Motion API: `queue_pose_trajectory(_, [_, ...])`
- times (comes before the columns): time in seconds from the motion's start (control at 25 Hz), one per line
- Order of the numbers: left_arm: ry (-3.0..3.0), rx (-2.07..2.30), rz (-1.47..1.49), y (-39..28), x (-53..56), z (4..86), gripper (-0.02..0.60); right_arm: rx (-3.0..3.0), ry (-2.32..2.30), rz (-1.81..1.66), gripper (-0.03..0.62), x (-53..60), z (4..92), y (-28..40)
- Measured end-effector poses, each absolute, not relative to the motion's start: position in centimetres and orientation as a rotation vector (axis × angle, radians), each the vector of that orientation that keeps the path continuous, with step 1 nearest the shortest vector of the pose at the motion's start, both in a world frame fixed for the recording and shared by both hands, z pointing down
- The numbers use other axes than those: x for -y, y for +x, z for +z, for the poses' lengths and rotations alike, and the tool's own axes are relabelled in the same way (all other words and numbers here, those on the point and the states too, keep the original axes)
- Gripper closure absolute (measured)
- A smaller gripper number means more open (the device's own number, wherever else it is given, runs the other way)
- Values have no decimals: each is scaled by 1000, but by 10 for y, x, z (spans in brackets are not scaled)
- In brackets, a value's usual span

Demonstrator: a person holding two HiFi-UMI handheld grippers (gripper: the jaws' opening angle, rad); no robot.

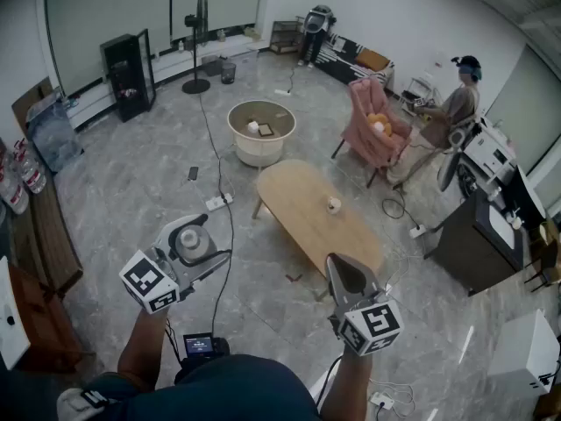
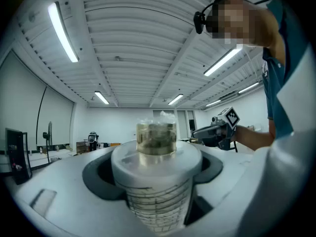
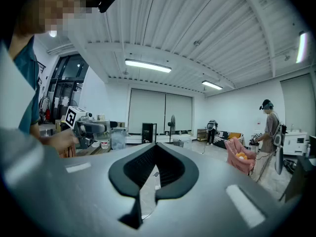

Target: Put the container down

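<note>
In the head view my left gripper (image 1: pixel 198 240) is shut on the container (image 1: pixel 191 244), a round tub with a pale lid, held in the air over the grey floor. From the left gripper view the container (image 2: pixel 157 181) fills the space between the jaws: clear wall with printed measuring lines, white lid, clear knob on top. In the right gripper view the same container (image 3: pixel 117 138) shows at the left. My right gripper (image 1: pixel 344 270) is further right, level, its pointed tips together with nothing between them; its own view (image 3: pixel 157 146) shows the same.
An oval wooden coffee table (image 1: pixel 307 222) with a small white item (image 1: pixel 334 204) stands ahead. Beyond it are a round cream tub (image 1: pixel 260 147) and a pink armchair (image 1: pixel 372 125). A cable and power strip (image 1: pixel 217 202) cross the floor. Two people stand at the back right. A dark bench (image 1: pixel 48 253) runs along the left.
</note>
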State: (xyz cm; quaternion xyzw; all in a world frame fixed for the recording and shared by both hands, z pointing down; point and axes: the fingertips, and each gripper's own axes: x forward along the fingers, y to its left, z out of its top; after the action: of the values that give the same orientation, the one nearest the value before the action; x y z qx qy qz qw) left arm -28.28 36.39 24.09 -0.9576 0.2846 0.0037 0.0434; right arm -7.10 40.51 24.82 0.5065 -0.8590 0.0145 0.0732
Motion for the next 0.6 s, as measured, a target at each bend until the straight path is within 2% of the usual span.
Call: queue_pose_trajectory(0.6, [-2948,-835,36,-298,-347,242,238,2549,1558,50,586,-394,245,-89])
